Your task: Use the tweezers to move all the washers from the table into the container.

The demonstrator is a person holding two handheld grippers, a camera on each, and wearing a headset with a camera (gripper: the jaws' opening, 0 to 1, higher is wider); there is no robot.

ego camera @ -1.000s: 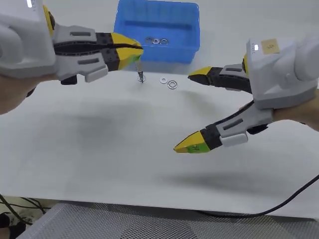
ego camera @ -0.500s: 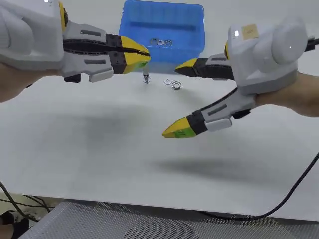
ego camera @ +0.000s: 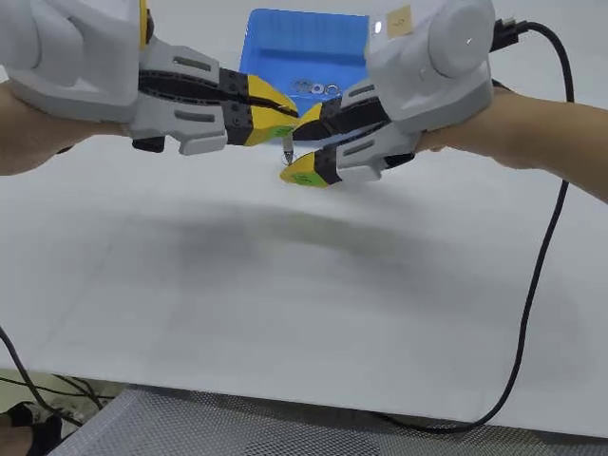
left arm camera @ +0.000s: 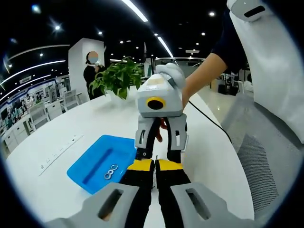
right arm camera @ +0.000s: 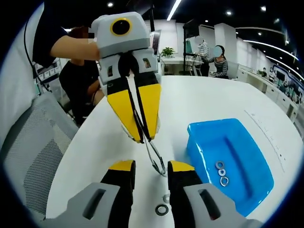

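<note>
My left gripper (ego camera: 285,109) comes in from the left, shut on thin metal tweezers (ego camera: 287,152) that point down at the white table (ego camera: 285,285). My right gripper (ego camera: 300,142) reaches in from the right, open, one jaw on each side of the tweezers. In the right gripper view the tweezers (right arm camera: 154,154) hang between my own jaws (right arm camera: 153,167), and the left gripper (right arm camera: 137,128) faces me. Two loose washers (right arm camera: 162,209) lie on the table just below. The blue container (ego camera: 285,38) stands behind the grippers with a few washers (ego camera: 321,88) inside.
The right gripper's black cable (ego camera: 532,285) trails over the table's right side to the front edge. In the left gripper view the container (left arm camera: 95,164) lies left of my jaws (left arm camera: 155,166). A potted plant (left arm camera: 116,80) and people are far off.
My right gripper has swung left and up to the tweezers, and its jaws have narrowed around them. The left gripper keeps its hold on the tweezers.
</note>
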